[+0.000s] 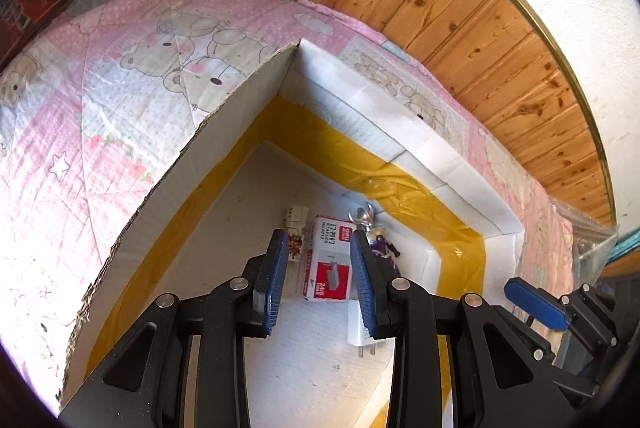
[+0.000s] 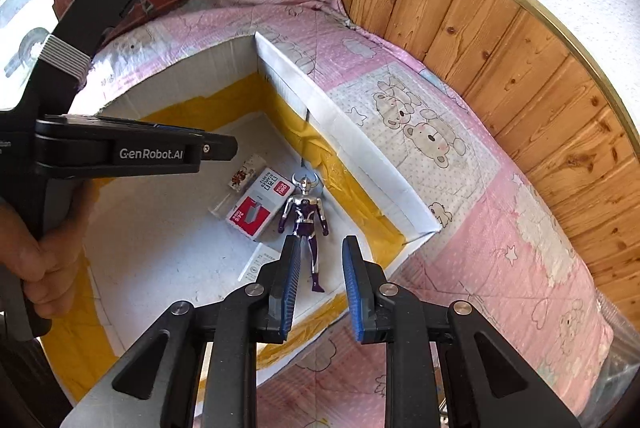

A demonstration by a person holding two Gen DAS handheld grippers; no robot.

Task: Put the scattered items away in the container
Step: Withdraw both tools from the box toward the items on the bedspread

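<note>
Hovering over the white cardboard box (image 2: 352, 143) holding a red-and-white staple box (image 1: 330, 260) and silver-purple toy figure (image 2: 306, 216): left gripper (image 1: 320, 280) and right gripper (image 2: 320, 284), jaws partly open, empty.

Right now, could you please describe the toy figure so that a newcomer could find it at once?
Look inside the white cardboard box with yellow tape, standing on the pink bear-print quilt. On its floor, near the corner, the action figure lies face up beside the red-and-white staple box. It alone is humanlike: silver horned head, silver chest, purple limbs.
</note>
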